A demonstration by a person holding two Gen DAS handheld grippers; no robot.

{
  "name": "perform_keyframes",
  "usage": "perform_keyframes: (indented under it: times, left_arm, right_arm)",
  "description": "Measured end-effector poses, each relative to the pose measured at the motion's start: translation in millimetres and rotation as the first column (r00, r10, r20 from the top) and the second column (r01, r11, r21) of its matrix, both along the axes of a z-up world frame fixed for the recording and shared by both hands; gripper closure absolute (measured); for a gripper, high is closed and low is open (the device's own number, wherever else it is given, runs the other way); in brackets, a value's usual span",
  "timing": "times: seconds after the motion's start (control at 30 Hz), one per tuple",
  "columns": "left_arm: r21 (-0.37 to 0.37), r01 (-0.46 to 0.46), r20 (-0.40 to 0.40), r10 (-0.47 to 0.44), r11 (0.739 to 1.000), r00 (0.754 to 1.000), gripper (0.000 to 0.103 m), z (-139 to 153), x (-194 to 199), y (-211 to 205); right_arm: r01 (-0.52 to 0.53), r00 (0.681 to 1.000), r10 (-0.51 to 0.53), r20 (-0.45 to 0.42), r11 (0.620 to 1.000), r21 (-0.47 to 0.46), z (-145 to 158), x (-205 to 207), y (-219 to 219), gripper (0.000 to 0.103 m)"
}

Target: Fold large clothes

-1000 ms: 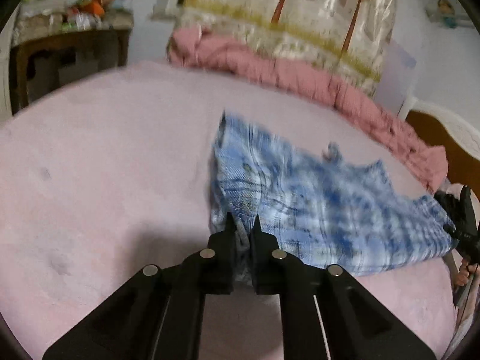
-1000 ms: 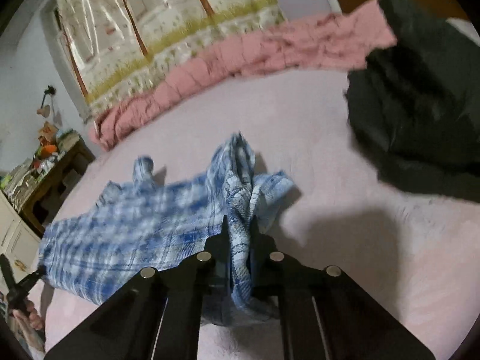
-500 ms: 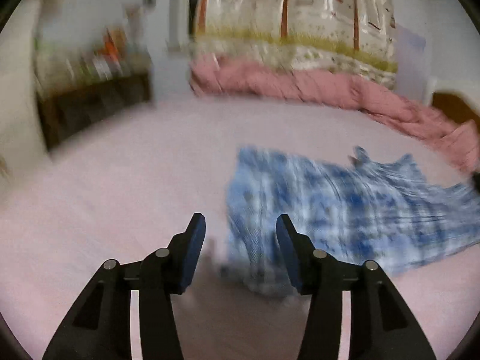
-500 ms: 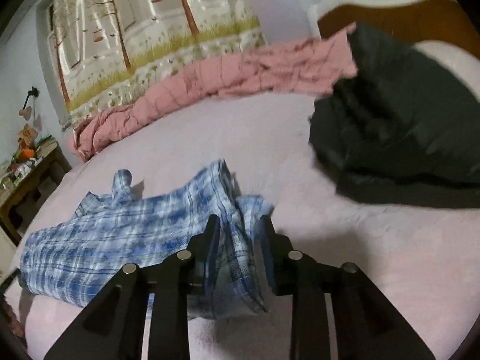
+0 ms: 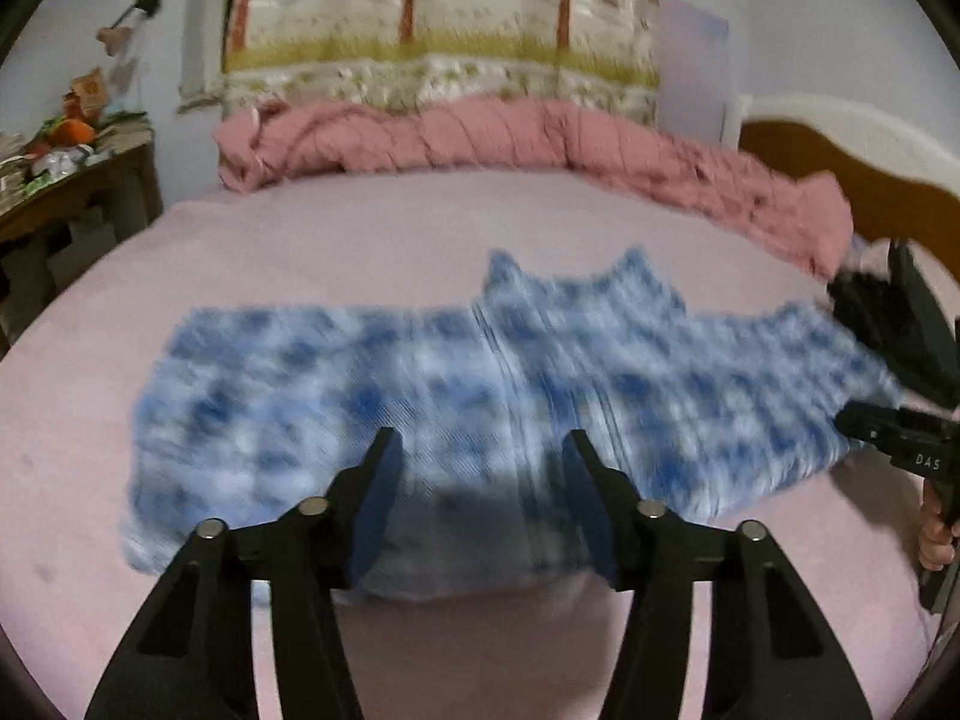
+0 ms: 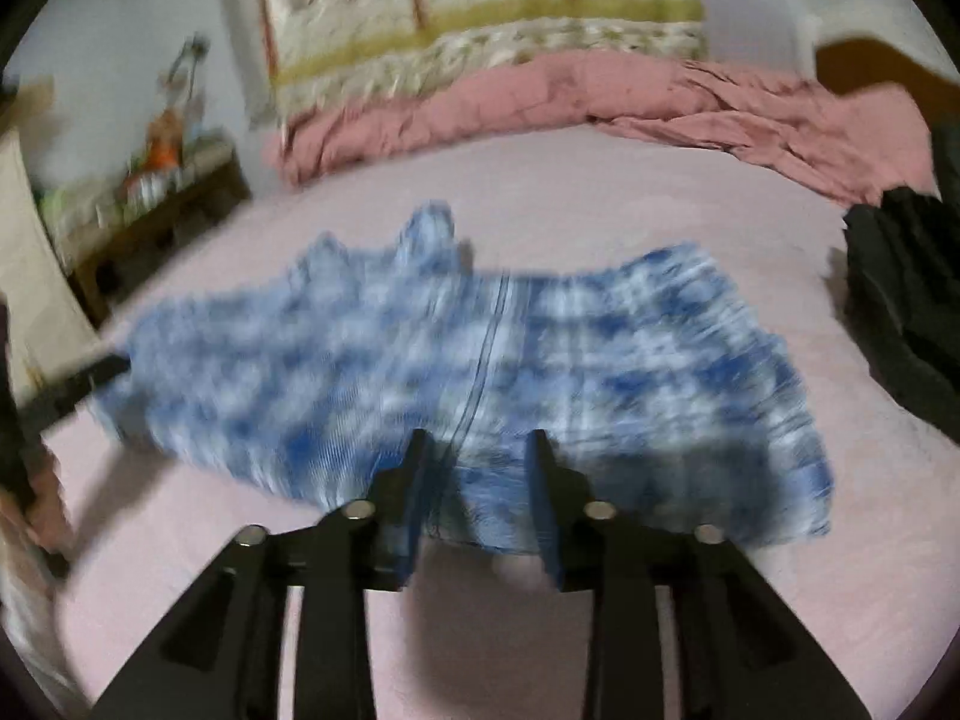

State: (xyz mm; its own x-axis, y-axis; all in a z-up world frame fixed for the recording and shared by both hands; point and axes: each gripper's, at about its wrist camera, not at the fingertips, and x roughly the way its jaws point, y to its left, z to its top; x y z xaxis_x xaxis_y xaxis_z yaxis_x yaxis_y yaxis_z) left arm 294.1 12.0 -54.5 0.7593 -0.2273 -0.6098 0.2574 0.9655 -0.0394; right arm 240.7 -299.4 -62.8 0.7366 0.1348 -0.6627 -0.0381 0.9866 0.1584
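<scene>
- Spread flat near the middle of the pink bed sheet (image 5: 372,228): a blue-and-white plaid shirt (image 5: 456,372), blurred in both views.
- Long axis running left to right across both views; collar points (image 5: 504,267) aimed at the far side, toward the rumpled pink blanket (image 5: 540,138); near hem toward the grippers.
- A stitched vertical band (image 6: 489,348) crossing the shirt from collar to hem, close to the centre.
- Bare sheet all round the shirt: broad at the left and on the far side, a narrower strip in front of the near hem.
- At the right, close to the shirt's end: a heap of black clothing (image 6: 900,300), dark and smooth, lying apart from the plaid.
- Beyond the blanket: a printed curtain (image 5: 444,12) with tree trunks; at the far left, off the bed, a cluttered wooden side table (image 5: 66,180); at the right, a brown headboard (image 5: 840,156).
- Left gripper (image 5: 480,450): jaws parted about halfway, just opened, nothing clamped; the shirt's near hem visible in the gap, blue pads clear of the cloth.
- Right gripper (image 6: 477,450): jaws parted somewhat less, just opening further, gripping nothing; plaid hem visible between the fingers, pads not pressing on it.
- Also in the left wrist view, at the right edge by the shirt's end: the right gripper's black body and a hand (image 5: 933,546) on it.
</scene>
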Motion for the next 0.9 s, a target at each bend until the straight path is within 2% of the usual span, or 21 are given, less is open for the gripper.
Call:
perform_keyframes:
  times: [0.07,0.13,0.2,0.27,0.33,0.37,0.47,0.57,0.67,0.77,0.9]
  left_arm:
    - [0.073,-0.016,-0.036,0.019,0.997,0.999,0.061,-19.6,7.7,-13.3]
    - [0.110,0.008,-0.082,0.001,0.994,0.997,0.067,-28.0,11.7,-22.5]
    - [0.080,0.015,-0.106,-0.006,0.997,0.994,0.067,-29.5,16.2,-18.8]
    - [0.040,0.019,-0.120,-0.014,0.999,0.993,0.067,-31.0,17.9,-13.6]
    - [0.017,0.021,-0.125,-0.019,1.000,0.992,0.067,-31.7,18.4,-10.7]
    - [0.008,0.021,-0.128,-0.020,1.000,0.992,0.067,-32.3,18.0,-9.1]
    - [-0.028,0.023,-0.136,-0.027,0.999,0.990,0.067,-32.9,20.0,-4.5]
    - [-0.081,0.024,-0.153,-0.037,0.996,0.988,0.068,-33.7,21.4,4.2]
    - [-0.116,0.024,-0.164,-0.043,0.993,0.986,0.068,-34.2,22.8,9.2]
    - [-0.124,0.023,-0.183,-0.046,0.992,0.982,0.068,-36.3,26.6,8.6]
    - [-0.149,0.017,-0.204,-0.047,0.989,0.978,0.069,-38.7,29.8,11.5]
  right_arm:
    - [0.013,0.998,-0.014,-0.062,1.000,-0.009,-10.3,4.6,0.9,0.064]
    - [0.026,0.998,-0.026,-0.063,1.000,0.000,-6.8,4.3,-1.4,0.063]
    - [0.057,0.998,-0.059,-0.034,0.998,-0.033,4.9,1.7,1.9,0.063]
    - [0.040,0.999,-0.039,0.013,0.998,-0.039,23.6,5.0,13.3,0.063]
    - [-0.050,0.998,0.048,0.048,0.998,0.036,44.3,7.7,31.3,0.063]
    - [-0.131,0.991,0.126,0.043,0.985,0.109,53.7,12.2,46.1,0.065]
    - [-0.252,0.966,0.260,-0.006,0.941,0.227,60.9,31.9,86.1,0.086]
    - [-0.299,0.937,0.336,-0.095,0.913,0.279,48.9,59.8,132.9,0.098]
    - [-0.306,0.919,0.352,-0.178,0.921,0.242,27.3,84.3,168.8,0.099]
    - [-0.280,0.899,0.350,-0.264,0.921,0.271,0.6,110.3,181.6,0.101]
    - [-0.238,0.908,0.300,-0.291,0.944,0.229,-14.7,144.4,192.1,0.103]
